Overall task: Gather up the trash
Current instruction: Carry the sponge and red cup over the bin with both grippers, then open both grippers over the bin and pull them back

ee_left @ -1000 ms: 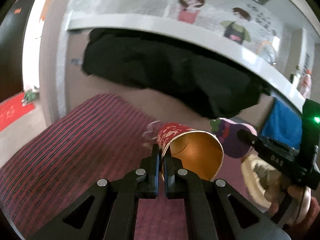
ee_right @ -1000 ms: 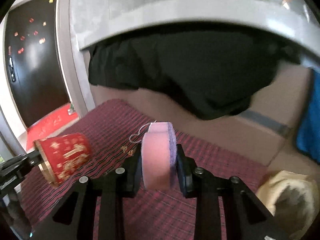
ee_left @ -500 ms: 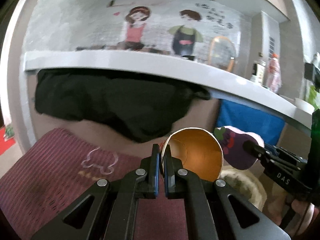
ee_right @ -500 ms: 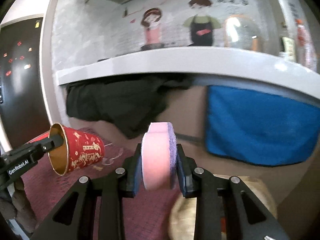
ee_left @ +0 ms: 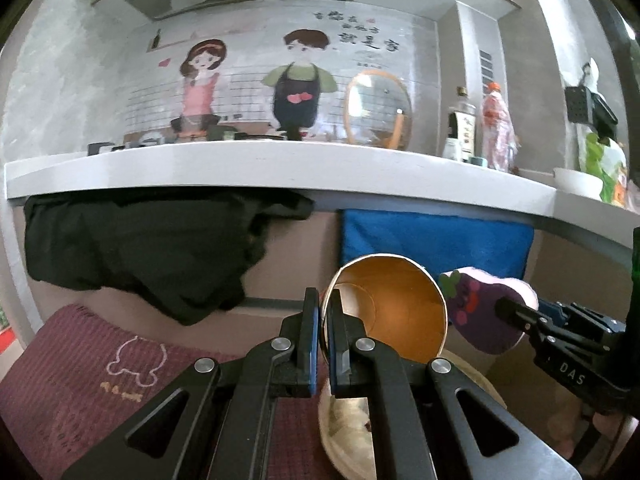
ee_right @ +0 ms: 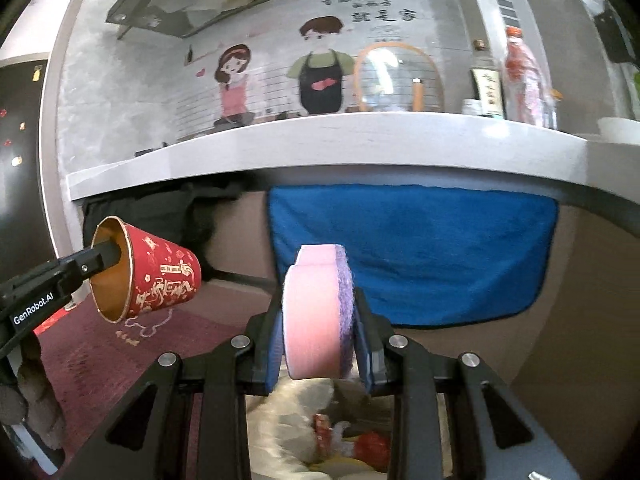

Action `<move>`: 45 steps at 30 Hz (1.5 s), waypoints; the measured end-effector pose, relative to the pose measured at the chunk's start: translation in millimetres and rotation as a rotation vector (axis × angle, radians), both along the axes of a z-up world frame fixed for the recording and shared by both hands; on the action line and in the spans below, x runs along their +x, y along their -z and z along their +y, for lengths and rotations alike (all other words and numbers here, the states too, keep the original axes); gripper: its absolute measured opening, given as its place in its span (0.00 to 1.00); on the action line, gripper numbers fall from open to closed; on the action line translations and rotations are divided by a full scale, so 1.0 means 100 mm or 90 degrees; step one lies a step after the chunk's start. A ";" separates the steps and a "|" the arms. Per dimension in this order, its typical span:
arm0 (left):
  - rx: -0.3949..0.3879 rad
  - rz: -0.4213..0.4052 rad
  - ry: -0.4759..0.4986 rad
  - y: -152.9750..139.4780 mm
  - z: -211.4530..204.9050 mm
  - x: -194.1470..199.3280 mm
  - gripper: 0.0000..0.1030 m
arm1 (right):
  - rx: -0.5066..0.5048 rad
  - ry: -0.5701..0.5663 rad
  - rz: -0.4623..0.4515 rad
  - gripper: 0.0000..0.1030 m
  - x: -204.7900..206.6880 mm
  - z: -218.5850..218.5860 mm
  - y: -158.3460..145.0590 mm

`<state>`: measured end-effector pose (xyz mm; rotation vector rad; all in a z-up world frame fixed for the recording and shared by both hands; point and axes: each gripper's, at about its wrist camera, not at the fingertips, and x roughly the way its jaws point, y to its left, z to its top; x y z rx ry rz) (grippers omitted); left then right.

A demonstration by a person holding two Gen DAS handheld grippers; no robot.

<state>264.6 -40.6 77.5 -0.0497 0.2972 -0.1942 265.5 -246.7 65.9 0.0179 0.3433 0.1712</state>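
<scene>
Centrally, the left hand-held gripper pinches a red cup by its rim, the right hand-held gripper clamps a sponge above a bag at lower centre, so either might miss.

Grey countertop runs across whole view, landmark here. Above it, pale tiled wall with cartoon mural of girl and aproned boy, writing beside them. Range hood overhead at left of mural. On countertop: round glass lid leaning on wall, bottles to its right. Under countertop: black cloth hanging left, blue towel right. Below, dark red mat. Daylight bright from right; dark door far left.
</scene>
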 end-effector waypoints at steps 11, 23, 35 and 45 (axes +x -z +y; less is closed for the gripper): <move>0.016 0.026 0.040 0.24 -0.44 0.19 0.03 | 0.016 0.031 0.017 0.27 0.00 -0.42 0.21; 0.018 0.095 0.057 0.72 -0.66 0.42 0.03 | 0.030 0.041 0.060 0.27 0.11 -0.62 0.52; -0.010 0.173 0.107 0.98 -0.67 0.62 0.19 | 0.047 0.040 0.111 0.29 0.29 -0.67 0.74; -0.048 0.180 0.070 0.88 -0.40 0.47 0.51 | 0.062 0.054 0.133 0.34 0.13 -0.65 0.76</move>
